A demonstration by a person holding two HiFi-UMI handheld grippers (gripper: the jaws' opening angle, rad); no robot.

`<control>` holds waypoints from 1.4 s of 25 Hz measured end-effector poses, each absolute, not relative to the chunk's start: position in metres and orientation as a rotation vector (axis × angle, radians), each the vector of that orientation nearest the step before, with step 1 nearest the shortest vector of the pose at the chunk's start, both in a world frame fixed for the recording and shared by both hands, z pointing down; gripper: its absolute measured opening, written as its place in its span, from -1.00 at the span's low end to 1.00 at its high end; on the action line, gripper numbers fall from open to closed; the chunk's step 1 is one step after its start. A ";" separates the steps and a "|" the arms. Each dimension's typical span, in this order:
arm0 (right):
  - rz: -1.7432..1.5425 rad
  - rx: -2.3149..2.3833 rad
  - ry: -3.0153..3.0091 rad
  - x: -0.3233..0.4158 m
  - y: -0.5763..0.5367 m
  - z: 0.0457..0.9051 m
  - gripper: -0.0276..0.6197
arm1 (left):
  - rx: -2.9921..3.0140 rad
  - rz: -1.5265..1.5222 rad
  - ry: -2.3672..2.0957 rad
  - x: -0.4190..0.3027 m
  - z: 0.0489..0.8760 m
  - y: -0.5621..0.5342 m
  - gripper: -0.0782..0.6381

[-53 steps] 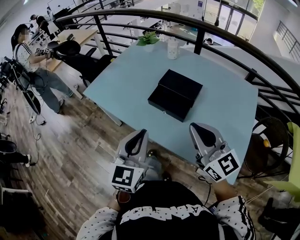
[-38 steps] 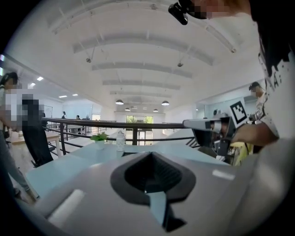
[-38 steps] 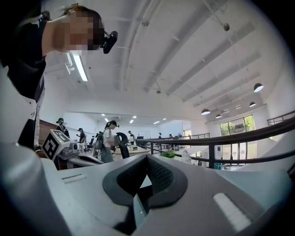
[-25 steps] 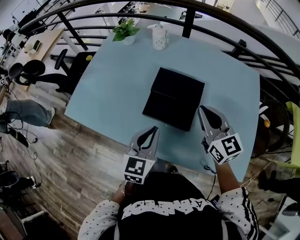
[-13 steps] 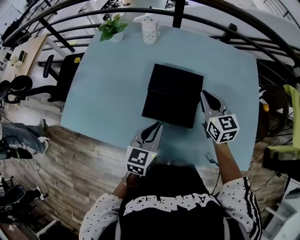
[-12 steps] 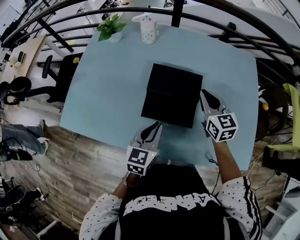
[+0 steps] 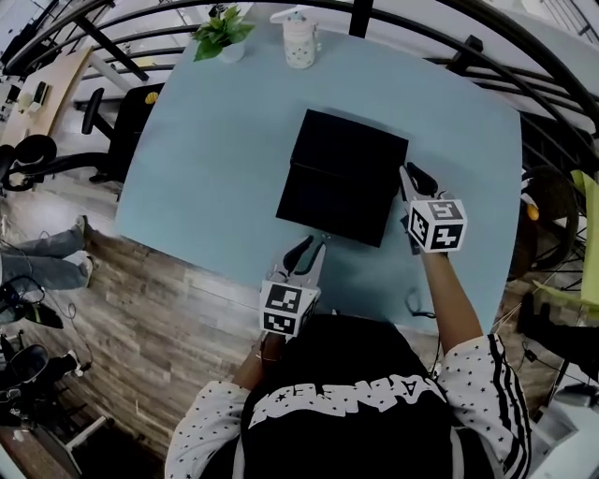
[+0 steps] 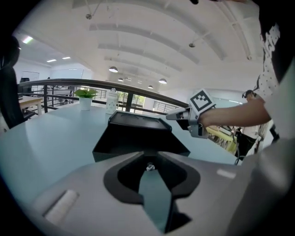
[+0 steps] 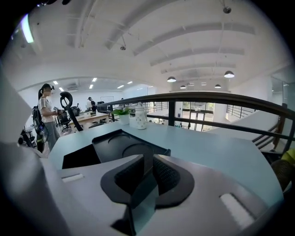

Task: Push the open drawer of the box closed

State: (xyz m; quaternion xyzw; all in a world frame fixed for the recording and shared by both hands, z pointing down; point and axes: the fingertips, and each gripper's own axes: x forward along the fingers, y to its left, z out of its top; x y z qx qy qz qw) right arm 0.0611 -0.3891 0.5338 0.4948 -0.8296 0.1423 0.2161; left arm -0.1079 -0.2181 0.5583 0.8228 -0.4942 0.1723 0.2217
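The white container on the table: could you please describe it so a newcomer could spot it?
On the pale blue table, look to the far edge by the railing. The white container stands there beside a potted plant, well beyond the black box; it alone is tall, white and speckled.

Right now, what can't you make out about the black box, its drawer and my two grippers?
Inside the drawer: head view and left gripper view show only black.
The drawer's front, any handle: left gripper view, the left gripper itself cuts it off.
Whether the right gripper touches the box: head view, too close to tell; right gripper view, its own jaws, just opened slightly with nothing between, cover the near corner.
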 end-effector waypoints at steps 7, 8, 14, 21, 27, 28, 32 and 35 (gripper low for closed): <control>0.442 1.368 -2.249 0.059 -0.398 0.556 -0.66 | 2.214 0.521 -1.389 -0.108 0.584 -0.219 -0.78; 0.447 1.371 -2.247 0.058 -0.399 0.558 -0.63 | 2.211 0.533 -1.379 -0.106 0.589 -0.218 -0.78; 0.457 1.384 -2.229 0.056 -0.400 0.561 -0.63 | 2.148 0.584 -1.372 -0.100 0.610 -0.218 -0.78; 0.483 1.389 -2.218 0.054 -0.398 0.564 -0.68 | 2.113 0.632 -1.371 -0.096 0.624 -0.222 -0.78; 0.492 1.403 -2.207 0.055 -0.398 0.564 -0.69 | 2.121 0.680 -1.378 -0.092 0.626 -0.228 -0.78; 0.492 1.406 -2.206 0.055 -0.398 0.564 -0.69 | 2.119 0.682 -1.377 -0.092 0.626 -0.228 -0.78; 0.494 1.412 -2.204 0.055 -0.398 0.565 -0.70 | 2.109 0.666 -1.365 -0.091 0.626 -0.228 -0.78; 0.496 1.411 -2.201 0.056 -0.398 0.564 -0.70 | 2.114 0.663 -1.354 -0.089 0.624 -0.230 -0.78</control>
